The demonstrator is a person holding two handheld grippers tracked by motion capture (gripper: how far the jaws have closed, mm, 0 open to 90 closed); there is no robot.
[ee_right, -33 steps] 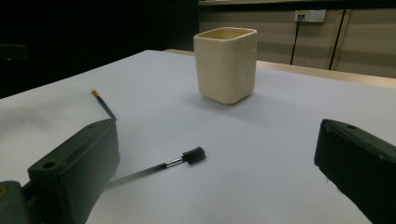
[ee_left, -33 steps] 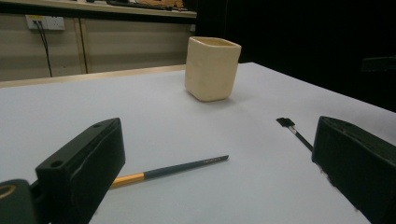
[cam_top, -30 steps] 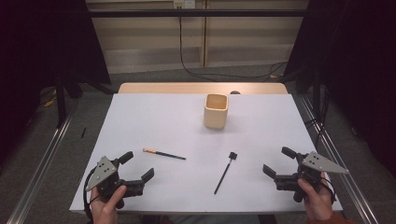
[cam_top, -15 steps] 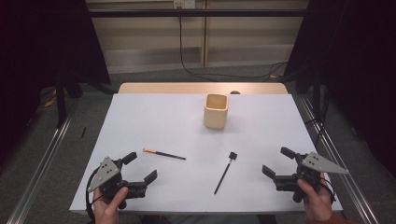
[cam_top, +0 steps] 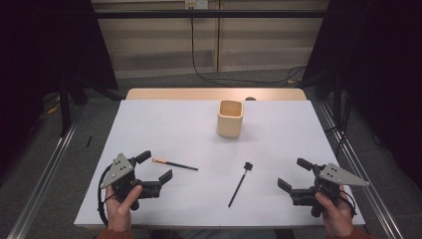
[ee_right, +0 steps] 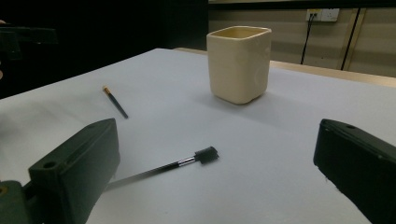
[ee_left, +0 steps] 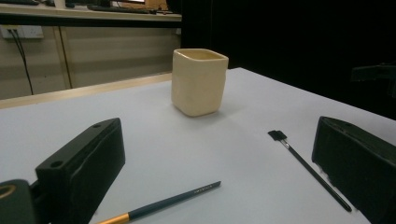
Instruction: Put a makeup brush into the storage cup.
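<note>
shifted slightly since a second ago: left gripper (cam_top: 154,168), now turned a little more toward the pencil (cam_top: 175,164), jaws wide and holding nothing. near the front left of the white surface (cam_top: 164,124), gripped in a hand (cam_top: 119,209). orange-tipped pencil lying flat just beyond the jaws, seen low between them in the left gripper view (ee_left: 163,204), not touched.

right gripper (cam_top: 294,173) about where it was, near the front right, jaws wide and empty, held by the other hand (cam_top: 336,216).

black brush (cam_top: 239,182) lying flat between the two grippers, square head pointing away from the person, handle end toward the front edge; apart from both sets of jaws. in the right gripper view, brush (ee_right: 182,162) lying just ahead of the left-hand jaw.

cream cup (cam_top: 230,118) standing upright toward the far middle of the surface, open top up, well apart from pencil, brush and both grippers. seen too in the left gripper view (ee_left: 198,81) and the right gripper view (ee_right: 239,63).
</note>
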